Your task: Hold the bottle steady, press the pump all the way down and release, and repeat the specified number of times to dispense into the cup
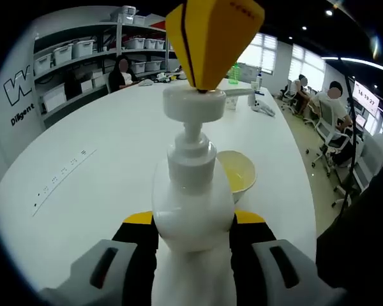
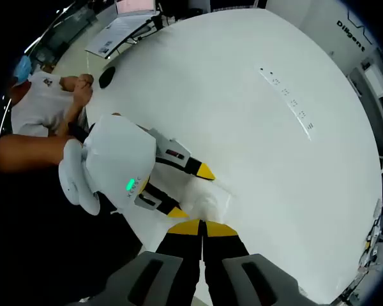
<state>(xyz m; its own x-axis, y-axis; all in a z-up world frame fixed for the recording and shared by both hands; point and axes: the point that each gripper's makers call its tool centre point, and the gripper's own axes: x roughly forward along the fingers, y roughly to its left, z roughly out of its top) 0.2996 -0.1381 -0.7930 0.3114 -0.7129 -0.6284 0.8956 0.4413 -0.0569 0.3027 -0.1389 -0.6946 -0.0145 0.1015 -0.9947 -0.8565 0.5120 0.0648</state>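
A white pump bottle [image 1: 191, 210] stands upright on the white table [image 1: 102, 159], and my left gripper [image 1: 193, 220] is shut on its body from both sides. The pump head [image 1: 193, 103] is raised, with its stem showing and its spout pointing right. My right gripper [image 1: 205, 84], jaws shut together, rests its yellow tip on top of the pump head. A pale yellow cup [image 1: 239, 172] sits just behind the bottle to the right, below the spout. In the right gripper view my right gripper [image 2: 202, 226] points down onto the bottle [image 2: 210, 201], which the left gripper [image 2: 191, 191] clasps.
A row of sockets [image 1: 60, 173] is set into the table [image 2: 242, 127]. A green bottle [image 1: 233, 73] and small items stand at the far end. Shelves with bins [image 1: 83, 51] and seated people lie beyond. A person's arm [image 2: 25, 153] and a laptop [image 2: 124, 25] are nearby.
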